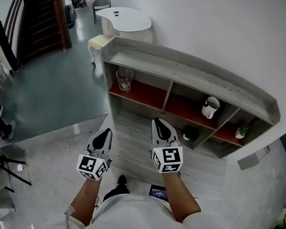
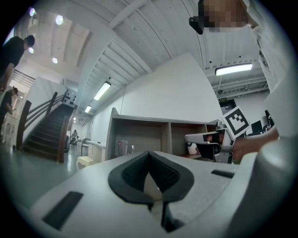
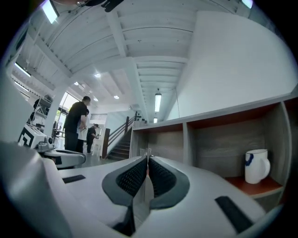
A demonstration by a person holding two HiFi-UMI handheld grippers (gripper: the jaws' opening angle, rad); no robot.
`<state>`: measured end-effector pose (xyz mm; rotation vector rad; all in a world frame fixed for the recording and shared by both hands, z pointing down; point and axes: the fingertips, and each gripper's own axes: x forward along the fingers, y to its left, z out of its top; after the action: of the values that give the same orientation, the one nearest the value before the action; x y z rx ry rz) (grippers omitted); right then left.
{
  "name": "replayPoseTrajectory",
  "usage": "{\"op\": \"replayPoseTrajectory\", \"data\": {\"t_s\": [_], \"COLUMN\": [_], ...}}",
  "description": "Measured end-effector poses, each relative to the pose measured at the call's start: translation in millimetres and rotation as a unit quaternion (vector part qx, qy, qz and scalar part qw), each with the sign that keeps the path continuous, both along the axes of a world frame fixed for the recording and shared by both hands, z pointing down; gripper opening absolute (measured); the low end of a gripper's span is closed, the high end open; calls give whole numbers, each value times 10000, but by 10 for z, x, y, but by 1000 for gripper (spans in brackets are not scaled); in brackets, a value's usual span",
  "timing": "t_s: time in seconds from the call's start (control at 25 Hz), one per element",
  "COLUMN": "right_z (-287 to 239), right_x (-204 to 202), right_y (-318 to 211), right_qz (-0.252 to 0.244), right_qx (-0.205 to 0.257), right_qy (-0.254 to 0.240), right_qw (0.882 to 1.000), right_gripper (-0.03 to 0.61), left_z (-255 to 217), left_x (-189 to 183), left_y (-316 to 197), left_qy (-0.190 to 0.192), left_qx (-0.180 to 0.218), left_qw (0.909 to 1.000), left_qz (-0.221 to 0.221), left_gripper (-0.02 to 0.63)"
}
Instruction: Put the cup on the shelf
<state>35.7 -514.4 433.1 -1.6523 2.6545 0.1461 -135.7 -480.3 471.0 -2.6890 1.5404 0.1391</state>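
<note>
White cup point(image 1: 210, 107) (blue mark near the rim, seen in the right gripper view) stands upright on the red board in the middle compartment of the shelf point(image 1: 188, 70). Glass pitcher point(image 1: 124, 79) in the left compartment, small potted plant point(image 1: 241, 131) in the right. Left gripper point(image 1: 105, 133): jaws closed together, nothing between. Right gripper point(image 1: 159, 122): jaws closed too, empty. Both are well apart from the cup.

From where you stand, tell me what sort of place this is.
Likely an open office or studio hall: a wooden staircase, a white table, and a low shelf unit against a white wall.
</note>
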Motion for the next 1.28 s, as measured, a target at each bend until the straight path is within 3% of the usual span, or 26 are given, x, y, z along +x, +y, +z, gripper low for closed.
{"op": "replayPoseTrajectory", "data": {"t_s": [0.48,0.76,1.0,1.28], "right_z": [344,452,670,818], "right_x": [539,699,523,180], "right_y": [1049,1607,2246,3116], "right_qz": [-27,178,393,511], "right_qx": [-236,-311,-540,-461], "right_qy": [-46,83,64,122], "right_qw": [9997,9993,9977,9976], "right_gripper": [40,40,40,40], "left_z": [133,65,177,469], "left_x": [233,309,71,-416], "left_y": [1034,1400,1999,2749], "left_qy": [-193,-95,-21,155], "left_qx": [-208,-123,-199,-452], "left_qw": [9994,9998,9995,9989], "left_qz": [-191,104,250,34], "left_gripper": [6,6,6,6]}}
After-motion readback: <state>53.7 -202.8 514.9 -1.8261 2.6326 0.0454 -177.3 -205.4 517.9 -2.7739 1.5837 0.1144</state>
